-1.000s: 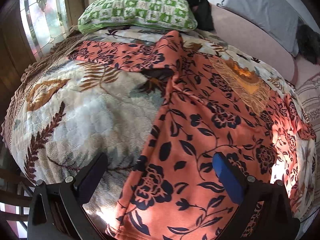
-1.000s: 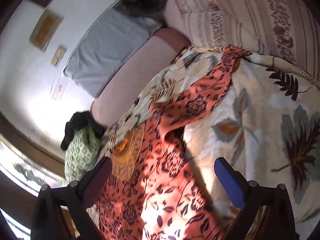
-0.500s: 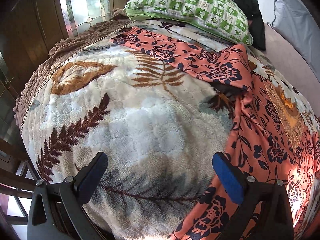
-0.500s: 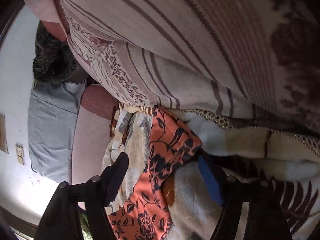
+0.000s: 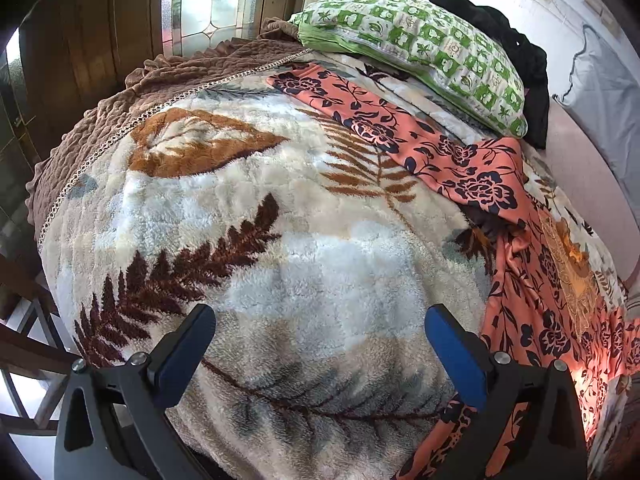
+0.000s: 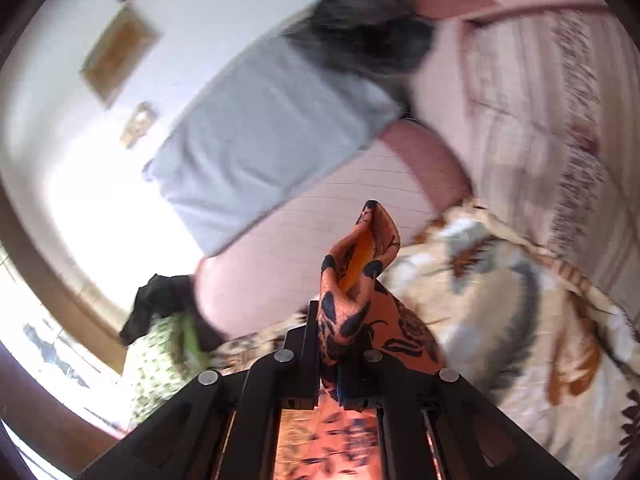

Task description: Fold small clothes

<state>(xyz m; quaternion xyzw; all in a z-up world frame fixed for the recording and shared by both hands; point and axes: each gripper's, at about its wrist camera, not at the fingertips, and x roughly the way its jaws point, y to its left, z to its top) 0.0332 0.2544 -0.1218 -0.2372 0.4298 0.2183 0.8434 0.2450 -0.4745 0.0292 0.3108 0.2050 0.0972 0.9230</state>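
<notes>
Fleecy leaf-print blanket carries the thin, floppy coral floral-print garment, right gripper pinching a sleeve tip, left gripper gaping empty; best taken at the other sleeve end.

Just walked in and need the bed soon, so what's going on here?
Someone is folding an orange floral garment spread across the leaf-print blanket on the bed. The right tool is shut on a bunched end of the garment, lifted off the blanket. The left tool is open over bare blanket, holding nothing. No fold is finished yet.
</notes>
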